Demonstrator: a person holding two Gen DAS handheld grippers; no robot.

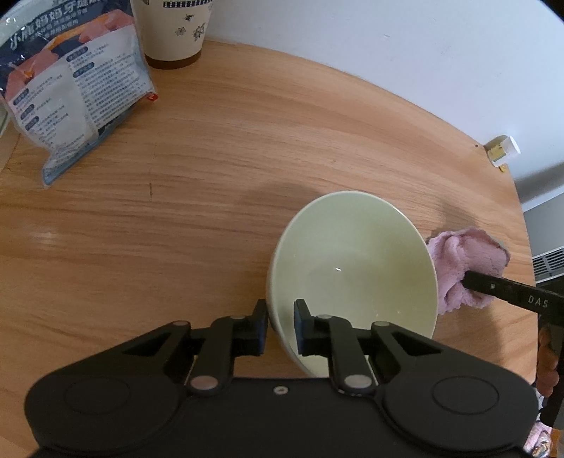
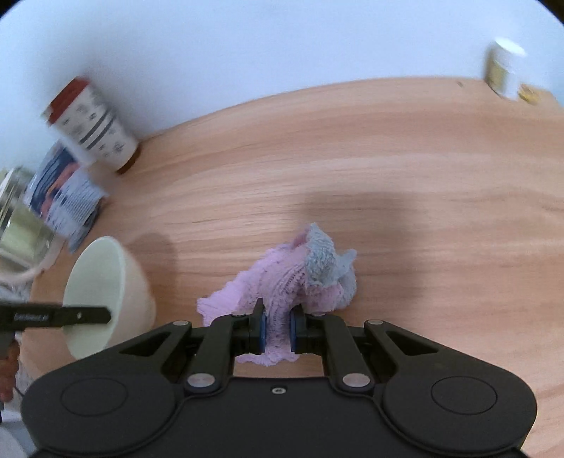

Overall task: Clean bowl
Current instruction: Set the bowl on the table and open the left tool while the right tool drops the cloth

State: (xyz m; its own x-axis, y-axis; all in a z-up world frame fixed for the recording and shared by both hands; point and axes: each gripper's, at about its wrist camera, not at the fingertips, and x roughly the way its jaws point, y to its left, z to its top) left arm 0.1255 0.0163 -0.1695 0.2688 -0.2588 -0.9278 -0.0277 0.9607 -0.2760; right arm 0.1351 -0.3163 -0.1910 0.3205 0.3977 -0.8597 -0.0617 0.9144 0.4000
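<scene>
A pale green bowl (image 1: 356, 267) is tilted on its side above the wooden table, its rim pinched between the pads of my left gripper (image 1: 281, 317), which is shut on it. The same bowl (image 2: 105, 289) shows at the left of the right wrist view, its inside looking bare. A pink and grey cloth (image 2: 292, 278) is bunched in my right gripper (image 2: 277, 327), which is shut on it. In the left wrist view the pink cloth (image 1: 465, 260) sits just right of the bowl's rim, outside the bowl.
A printed plastic pouch (image 1: 70, 91) and a paper cup (image 1: 172, 31) stand at the table's far left. A small white bottle (image 1: 500, 149) sits near the far right edge. A glass jar (image 2: 17, 218) shows at the left. A hand (image 1: 546, 366) holds the right gripper.
</scene>
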